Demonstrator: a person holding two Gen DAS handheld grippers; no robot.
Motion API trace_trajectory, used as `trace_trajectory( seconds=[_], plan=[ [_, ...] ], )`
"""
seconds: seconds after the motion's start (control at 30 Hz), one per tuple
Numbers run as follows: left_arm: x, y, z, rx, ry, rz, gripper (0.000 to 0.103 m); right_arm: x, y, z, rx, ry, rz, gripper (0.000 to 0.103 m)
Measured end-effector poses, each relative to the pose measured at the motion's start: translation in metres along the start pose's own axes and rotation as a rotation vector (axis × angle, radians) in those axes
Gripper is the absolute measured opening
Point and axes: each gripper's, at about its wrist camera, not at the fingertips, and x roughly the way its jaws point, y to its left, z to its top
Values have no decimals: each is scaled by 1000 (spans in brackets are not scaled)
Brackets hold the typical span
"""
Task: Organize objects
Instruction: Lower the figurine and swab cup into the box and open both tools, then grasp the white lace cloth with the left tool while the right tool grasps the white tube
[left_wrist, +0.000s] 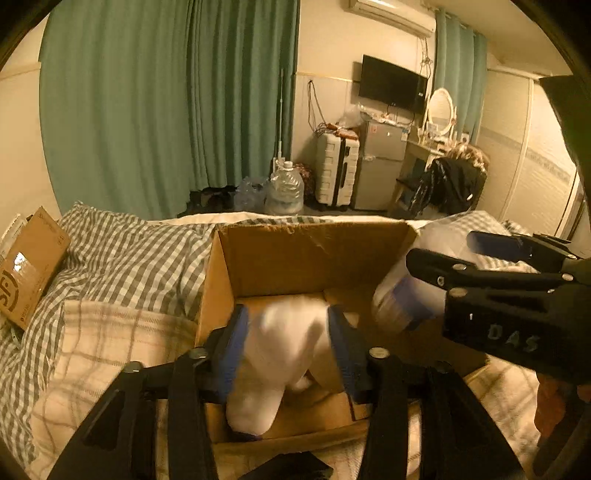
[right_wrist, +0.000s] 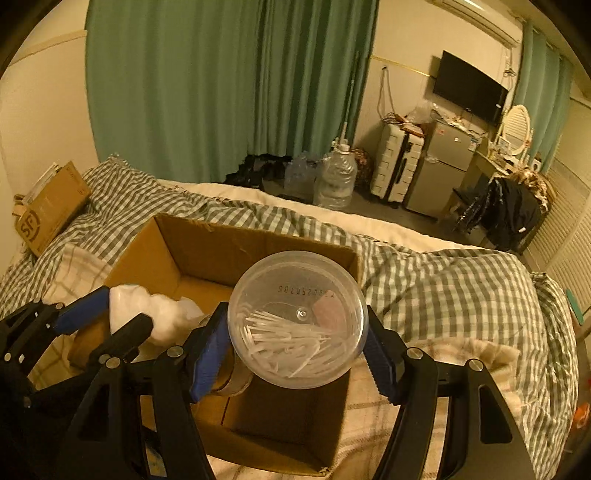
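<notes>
An open cardboard box (left_wrist: 314, 258) stands on the bed. My left gripper (left_wrist: 288, 312) hangs over its inside with a soft white bundle (left_wrist: 280, 343) between its blue pads (left_wrist: 236, 343). The bundle sags down into the box and the jaws stand loose around it. From the right, my right gripper (left_wrist: 441, 247) reaches over the box rim. In the right wrist view my right gripper (right_wrist: 295, 314) is shut on a clear round container (right_wrist: 295, 317) of thin white plastic sticks, held above the box (right_wrist: 221, 243). My left gripper (right_wrist: 127, 308) and the bundle (right_wrist: 159, 314) show there at the left.
The bed carries a grey checked duvet (right_wrist: 443, 288) and a cream plaid blanket (left_wrist: 110, 339). A second, closed cardboard box (left_wrist: 29, 269) lies at the far left by the wall. Beyond the bed are water jugs (left_wrist: 286, 188), a suitcase (left_wrist: 336, 170), a small fridge and a chair.
</notes>
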Motion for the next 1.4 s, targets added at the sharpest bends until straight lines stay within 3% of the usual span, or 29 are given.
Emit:
trace_trajectory(
  seconds=[0.07,0.17,0.23,0.53,0.83,1.1,1.4],
  plan=[
    [-8,-1,5,7,-20,17,82,-13,-3,1,17,-23,11,81],
    [-27,0,6,14,-56,43,96,-37,-9,3,39,-57,11,88],
    [-42,2,6,3,-60,47,98,-53,-12,2,49,-76,2,90],
    [-112,15,-16,-17,-66,80,101,-138,-8,-21,52,-118,-3,90],
    [-149,37,-58,-80,-38,131,101,-180,12,-63,26,-112,33,90],
    [-128,50,-86,-97,33,163,101,-144,36,-103,-28,-28,25,90],
    [-70,39,-133,-16,261,160,101,-87,31,-132,-6,90,62,90]
  ],
)
